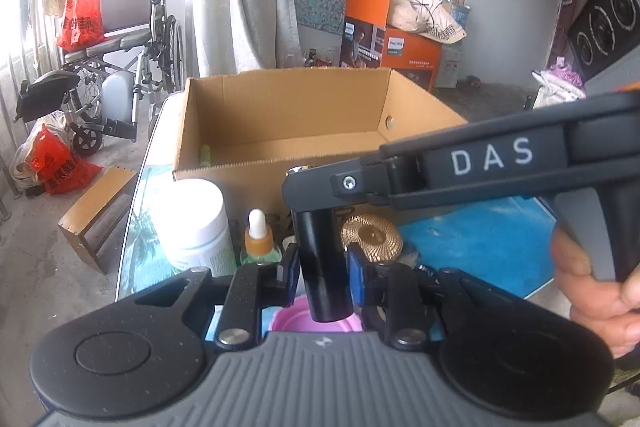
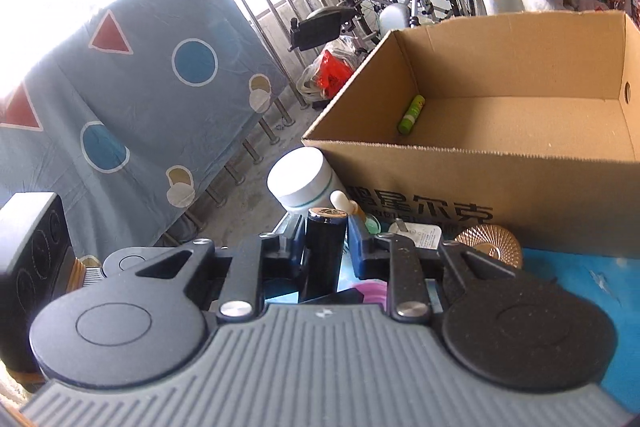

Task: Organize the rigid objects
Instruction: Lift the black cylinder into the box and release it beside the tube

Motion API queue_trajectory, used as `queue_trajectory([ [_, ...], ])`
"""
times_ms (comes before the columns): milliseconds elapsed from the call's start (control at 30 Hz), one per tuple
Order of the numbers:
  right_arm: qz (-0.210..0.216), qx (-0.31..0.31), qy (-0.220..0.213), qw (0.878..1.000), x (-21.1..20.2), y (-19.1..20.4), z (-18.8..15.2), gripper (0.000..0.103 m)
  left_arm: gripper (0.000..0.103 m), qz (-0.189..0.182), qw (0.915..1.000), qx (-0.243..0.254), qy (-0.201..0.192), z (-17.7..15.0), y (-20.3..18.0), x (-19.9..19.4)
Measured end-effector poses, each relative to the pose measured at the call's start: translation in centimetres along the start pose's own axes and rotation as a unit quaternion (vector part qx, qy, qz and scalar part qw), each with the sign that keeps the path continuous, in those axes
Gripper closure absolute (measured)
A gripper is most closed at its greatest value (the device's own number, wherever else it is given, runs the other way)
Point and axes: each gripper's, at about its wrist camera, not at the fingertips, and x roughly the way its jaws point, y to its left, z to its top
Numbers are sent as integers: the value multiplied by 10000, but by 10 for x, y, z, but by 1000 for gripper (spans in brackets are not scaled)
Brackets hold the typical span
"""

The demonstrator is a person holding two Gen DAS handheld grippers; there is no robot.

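Left wrist view: the left gripper (image 1: 323,269) is clamped on the lower part of an upright black tube (image 1: 322,259), while the right gripper (image 1: 316,193) pinches its top. Beyond the tongs stands the cardboard box (image 1: 280,183) — white jar (image 1: 192,223) and dropper bottle (image 1: 258,239) ahead-left.

Right wrist view: the right gripper (image 2: 325,241) is closed on the black tube (image 2: 324,247); a green stick (image 2: 411,115) lies inside the cardboard box (image 2: 440,183) ahead — gold disc (image 2: 490,243) to the right.
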Motion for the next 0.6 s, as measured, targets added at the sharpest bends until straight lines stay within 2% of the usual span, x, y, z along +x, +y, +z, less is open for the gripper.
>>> queue_trajectory([
  [133,131,-329,-449,9984,-25,10,39,82,77,-395,9988,-273,-119,50,18,-5],
  [267,218,-319,-459,9982,-19,-3,88,82,77,-542,9971,-498,195,91,41,25],
  [333,242,-93,-259,9993,-6,-22,114,82,77,-492,9966,-542,373,104,49,45],
  [467,295,543,353,9975,39,-65,148,82,78,-132,9955,-461,821,120,65,88],
  [600,240,994,969,9900,83,-99,153,82,78,50,9915,-474,1208,128,76,119],
])
